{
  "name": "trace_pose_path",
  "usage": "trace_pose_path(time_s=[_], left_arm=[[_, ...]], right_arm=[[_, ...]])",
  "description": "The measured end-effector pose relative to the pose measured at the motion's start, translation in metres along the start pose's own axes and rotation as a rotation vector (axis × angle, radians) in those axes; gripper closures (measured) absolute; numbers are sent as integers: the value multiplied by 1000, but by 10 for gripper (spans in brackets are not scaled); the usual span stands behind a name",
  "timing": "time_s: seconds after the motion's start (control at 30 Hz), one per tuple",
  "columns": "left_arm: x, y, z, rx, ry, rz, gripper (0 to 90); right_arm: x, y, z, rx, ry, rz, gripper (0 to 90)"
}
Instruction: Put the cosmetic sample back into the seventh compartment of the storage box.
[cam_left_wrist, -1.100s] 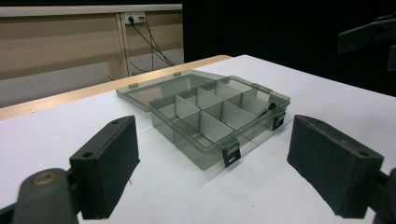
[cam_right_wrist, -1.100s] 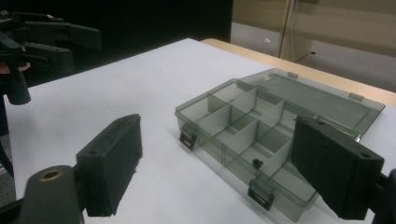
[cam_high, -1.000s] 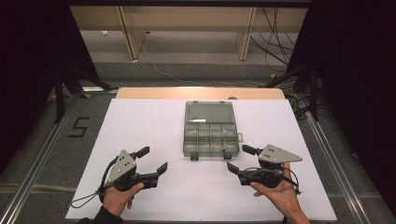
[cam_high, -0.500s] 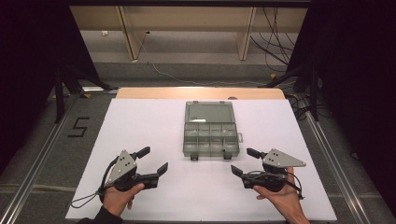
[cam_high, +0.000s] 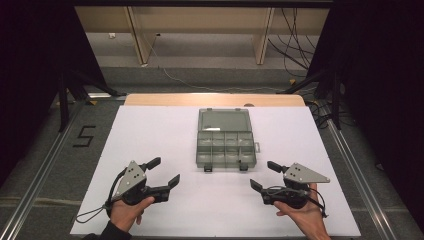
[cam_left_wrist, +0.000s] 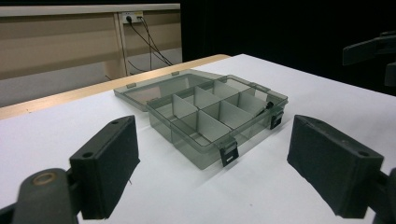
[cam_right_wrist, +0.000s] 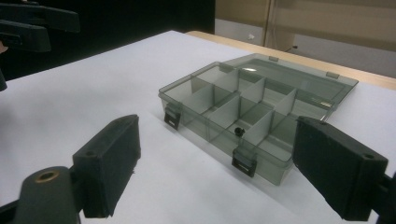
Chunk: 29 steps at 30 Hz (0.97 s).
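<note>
A clear grey compartment box (cam_high: 225, 148) lies open in the middle of the white table (cam_high: 150, 130), its lid (cam_high: 223, 120) flat behind it. Dividers split it into several cells; a small black part (cam_right_wrist: 240, 130) sits in one cell near the front latches. The same box (cam_left_wrist: 212, 116) appears ahead in the left gripper view, and the box (cam_right_wrist: 252, 109) appears in the right gripper view. My left gripper (cam_high: 163, 172) rests near the front left, open, nothing between its jaws. My right gripper (cam_high: 264, 175) rests near the front right, open and empty too.
The table's wooden far edge (cam_high: 215, 99) runs behind the box. Metal rails (cam_high: 350, 165) flank the table. Beyond are a floor with cables (cam_high: 295, 35) and table legs (cam_high: 137, 35). A "5" mark (cam_high: 83, 136) is on the floor at left.
My right gripper has drawn slightly back toward the table's front edge and to the right. The left gripper and box have stayed put.
</note>
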<state>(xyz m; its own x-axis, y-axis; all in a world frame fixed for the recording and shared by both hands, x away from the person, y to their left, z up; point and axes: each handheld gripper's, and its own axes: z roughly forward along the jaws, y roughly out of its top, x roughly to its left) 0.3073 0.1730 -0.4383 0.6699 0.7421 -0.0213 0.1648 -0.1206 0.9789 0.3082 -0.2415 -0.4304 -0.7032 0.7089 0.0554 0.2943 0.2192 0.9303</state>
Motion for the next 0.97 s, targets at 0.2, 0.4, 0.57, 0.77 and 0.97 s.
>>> trace_pose_path(time_s=[0.2,0.4,0.57,0.77,0.97], left_arm=[[-1,0,0,1,-1,-5,155],[0,0,0,1,-1,-6,155],[0,0,0,1,-2,0,155],[0,0,0,1,-1,0,155],[0,0,0,1,-1,0,155]], right_arm=[[3,-1,-1,-29,14,-8,163],[2,0,-1,-29,10,-10,163],[3,0,-1,-33,11,-3,163],[3,1,-2,-23,7,-4,163],[2,0,0,-43,13,-7,163]])
